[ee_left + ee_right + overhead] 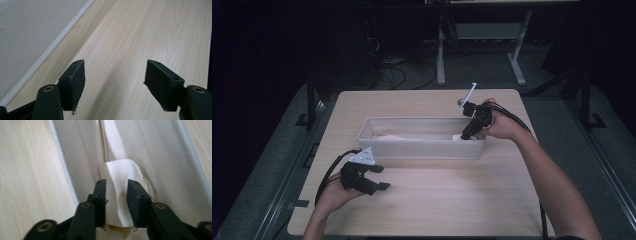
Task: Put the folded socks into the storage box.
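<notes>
A long white bin (422,146) lies across the middle of the light wooden table (437,200). At its right end lies a white cloth (120,170), bunched against the bin's wall (80,157). My right gripper (116,195) reaches down into that end (467,134), and its jaws pinch a fold of the cloth between the pads. My left gripper (381,178) rests low over the table in front of the bin's left end. Its jaws (113,82) stand wide apart with only bare wood between them, and the bin's outer wall (25,32) runs along its left side.
More pale material (387,136) lies in the left part of the bin. A thin white stick (469,94) stands up behind the right hand. Table legs and cables (441,55) sit on the dark floor beyond the far edge.
</notes>
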